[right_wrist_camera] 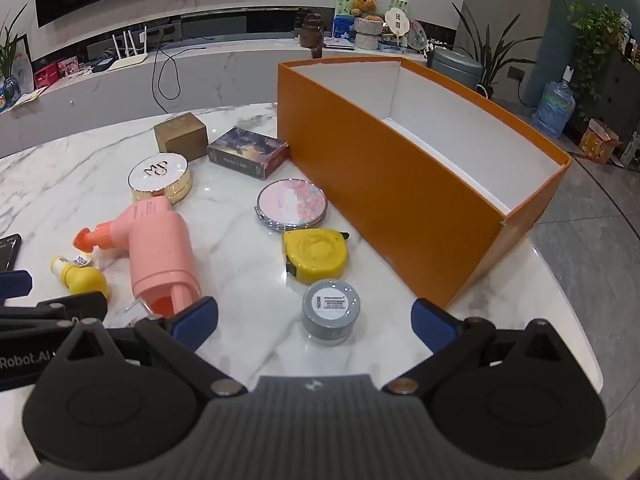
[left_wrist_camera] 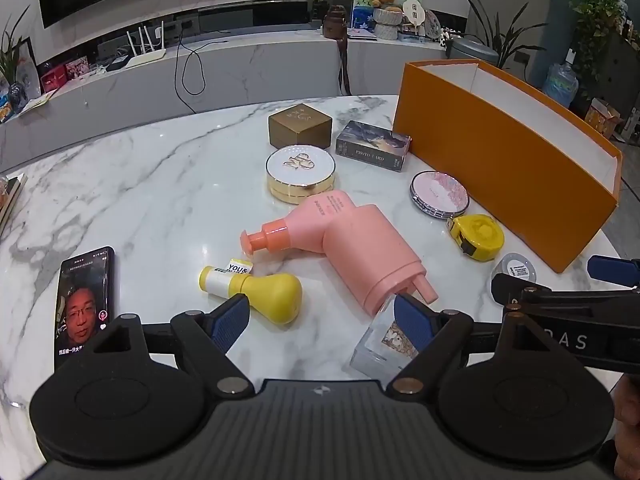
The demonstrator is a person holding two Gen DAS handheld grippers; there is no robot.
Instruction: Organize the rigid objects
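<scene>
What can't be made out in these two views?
- Orange box floor: left view, hidden by its near wall; right view shows only part of the inside.
- Clear block: left view, partly behind the left gripper; in the right view almost wholly hidden.
- Phone: right view, cut off by the edge.
- Grey jar label: too small to read.
- Pink bottle print: too small.

Phone [right_wrist_camera: 9,250] cut off at left edge
</scene>
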